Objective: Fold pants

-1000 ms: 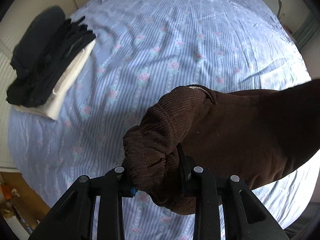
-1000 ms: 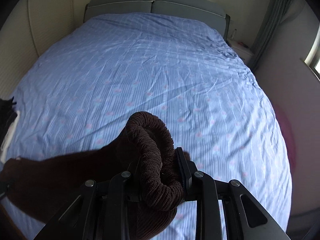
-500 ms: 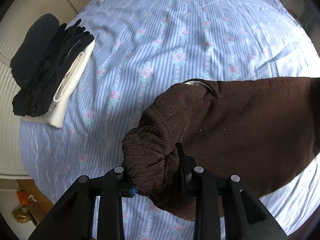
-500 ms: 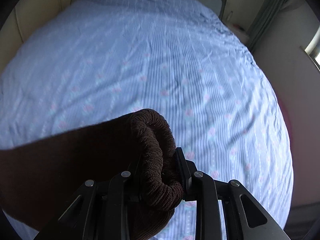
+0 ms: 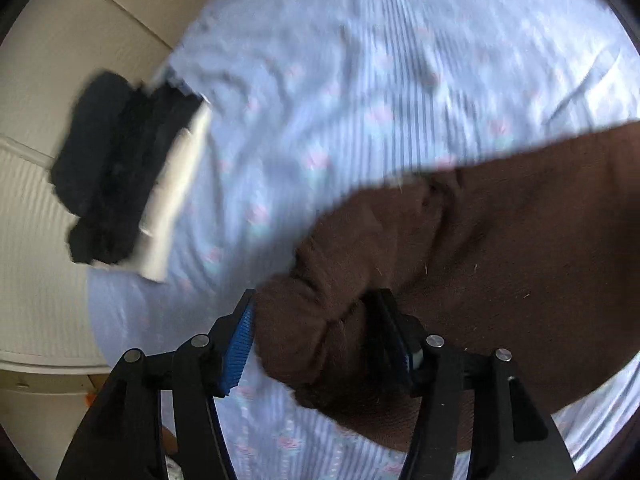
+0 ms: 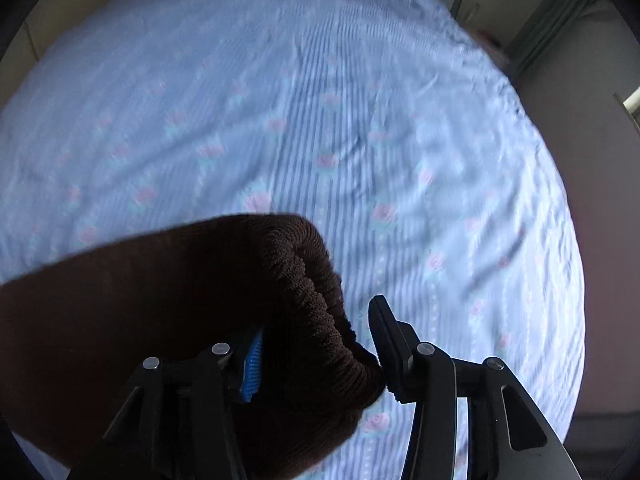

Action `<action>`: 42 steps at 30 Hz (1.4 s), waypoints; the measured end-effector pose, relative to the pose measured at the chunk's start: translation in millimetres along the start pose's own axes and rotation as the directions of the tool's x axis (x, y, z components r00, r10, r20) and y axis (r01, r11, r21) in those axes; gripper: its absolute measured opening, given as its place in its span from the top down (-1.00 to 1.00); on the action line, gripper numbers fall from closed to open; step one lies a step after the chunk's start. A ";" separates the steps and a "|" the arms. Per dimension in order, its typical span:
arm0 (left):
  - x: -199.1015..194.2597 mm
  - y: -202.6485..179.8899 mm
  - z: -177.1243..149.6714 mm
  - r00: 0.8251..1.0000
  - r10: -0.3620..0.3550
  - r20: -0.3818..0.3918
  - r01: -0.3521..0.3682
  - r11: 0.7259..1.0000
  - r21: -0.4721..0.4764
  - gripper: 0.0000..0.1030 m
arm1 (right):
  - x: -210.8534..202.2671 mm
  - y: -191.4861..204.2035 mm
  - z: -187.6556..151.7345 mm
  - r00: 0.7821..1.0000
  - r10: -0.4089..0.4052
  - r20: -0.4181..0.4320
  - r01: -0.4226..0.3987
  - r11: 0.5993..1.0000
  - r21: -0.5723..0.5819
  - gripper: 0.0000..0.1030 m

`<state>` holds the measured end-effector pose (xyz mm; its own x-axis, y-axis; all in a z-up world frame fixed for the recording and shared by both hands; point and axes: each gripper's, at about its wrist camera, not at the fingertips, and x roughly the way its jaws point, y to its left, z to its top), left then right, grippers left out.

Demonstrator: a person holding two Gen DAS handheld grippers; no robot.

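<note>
Brown corduroy pants (image 5: 500,248) lie spread over the blue flowered bed sheet (image 5: 360,80), stretching off to the right. Their bunched waistband sits between the fingers of my left gripper (image 5: 314,328), whose jaws stand parted around the cloth. In the right wrist view the other end of the waistband (image 6: 296,300) sits between the fingers of my right gripper (image 6: 316,336); its jaws are spread, with a gap showing beside the right finger. The view is blurred by motion.
A stack of folded clothes, black (image 5: 116,168) on top of white (image 5: 172,200), lies at the bed's left edge beside a cream wall panel (image 5: 36,240). The headboard and a grey curtain (image 6: 560,12) stand at the far end.
Both grippers have lowered toward the bed and opened their jaws, letting go of the waistband they were clamping. The pants now lie flatter on the sheet.
</note>
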<state>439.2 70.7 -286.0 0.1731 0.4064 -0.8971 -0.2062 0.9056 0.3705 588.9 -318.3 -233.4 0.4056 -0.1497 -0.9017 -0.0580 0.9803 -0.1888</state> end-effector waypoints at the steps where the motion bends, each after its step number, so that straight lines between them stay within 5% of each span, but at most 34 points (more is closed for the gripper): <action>1: -17.9 5.1 2.4 0.998 0.021 0.053 -0.020 1.000 -0.019 -0.65 | -16.1 -3.8 -0.1 0.999 0.006 0.042 -0.007 1.000 0.017 -0.17; 2: -38.7 10.0 4.3 0.993 0.038 0.112 -0.034 0.998 -0.044 -0.94 | -42.9 -10.6 -1.2 0.994 -0.004 0.110 0.000 0.999 0.044 -0.39; 5: -75.4 10.6 7.7 0.979 0.019 0.202 -0.009 0.999 -0.049 -0.95 | -94.1 -35.4 -11.3 0.972 -0.006 0.234 -0.023 0.993 0.120 -0.68; 9: -92.6 -20.5 2.4 0.970 -0.098 0.225 0.088 0.995 0.054 -0.93 | -90.8 -70.8 -39.9 0.984 -0.004 0.180 -0.037 0.975 0.221 -0.68; 12: -85.3 -52.7 -2.2 0.966 -0.183 0.181 0.163 0.979 0.121 -0.79 | -48.8 -95.0 -69.5 0.998 0.053 0.032 -0.061 0.947 0.314 -0.59; 14: -79.7 -72.4 -4.3 0.962 -0.227 0.150 0.204 0.967 0.153 -0.74 | -21.4 -101.6 -91.4 0.992 0.117 -0.045 -0.093 0.929 0.359 -0.15; 16: -76.0 -92.2 -5.7 0.961 -0.246 0.127 0.220 0.957 0.192 -0.66 | 3.1 -103.0 -103.4 0.974 0.215 -0.076 -0.167 0.898 0.407 0.00; 20: -68.6 -111.9 -2.2 0.955 -0.282 0.092 0.257 0.940 0.223 -0.66 | 34.2 -100.3 -100.2 0.938 0.338 -0.077 -0.264 0.840 0.474 0.01; 25: -59.9 -120.0 7.1 0.957 -0.286 0.052 0.270 0.939 0.212 -0.66 | 61.6 -82.9 -70.7 0.912 0.395 -0.108 -0.314 0.844 0.434 0.00; 27: -54.2 -120.7 10.3 0.955 -0.295 0.029 0.283 0.938 0.200 -0.63 | 71.1 -77.3 -62.6 0.918 0.371 -0.140 -0.287 0.865 0.411 0.00; 28: -51.1 -121.1 10.7 0.954 -0.297 0.023 0.287 0.937 0.199 -0.63 | 76.1 -79.4 -62.1 0.914 0.383 -0.135 -0.290 0.848 0.444 0.02; 29: -48.4 -122.2 11.2 0.955 -0.297 0.016 0.288 0.937 0.199 -0.63 | 78.0 -83.3 -63.6 0.902 0.419 -0.106 -0.322 0.814 0.483 0.38; 31: -42.2 -125.1 12.5 0.956 -0.293 0.006 0.286 0.937 0.202 -0.55 | 76.4 -93.4 -69.7 0.891 0.449 -0.065 -0.340 0.756 0.560 0.61; 34: -35.9 -130.5 13.4 0.962 -0.273 -0.004 0.267 0.938 0.220 -0.26 | 47.6 -112.6 -90.4 0.874 0.485 0.038 -0.384 0.639 0.666 0.69; 38: -31.5 -133.1 14.4 0.958 -0.285 -0.016 0.282 0.937 0.208 -0.27 | -16.2 -126.1 -123.1 0.906 0.410 0.104 -0.368 0.642 0.673 0.71; 42: -33.4 -145.7 11.6 0.958 -0.288 -0.016 0.283 0.927 0.248 -0.29 | -23.1 -144.1 -160.4 0.951 0.307 0.025 -0.233 0.663 0.712 0.71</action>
<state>474.6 -73.4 -307.2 0.2096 0.1264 -0.9696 0.0962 0.9841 0.1491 441.6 -476.7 -247.8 0.3906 0.1621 -0.9062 0.5167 0.7761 0.3615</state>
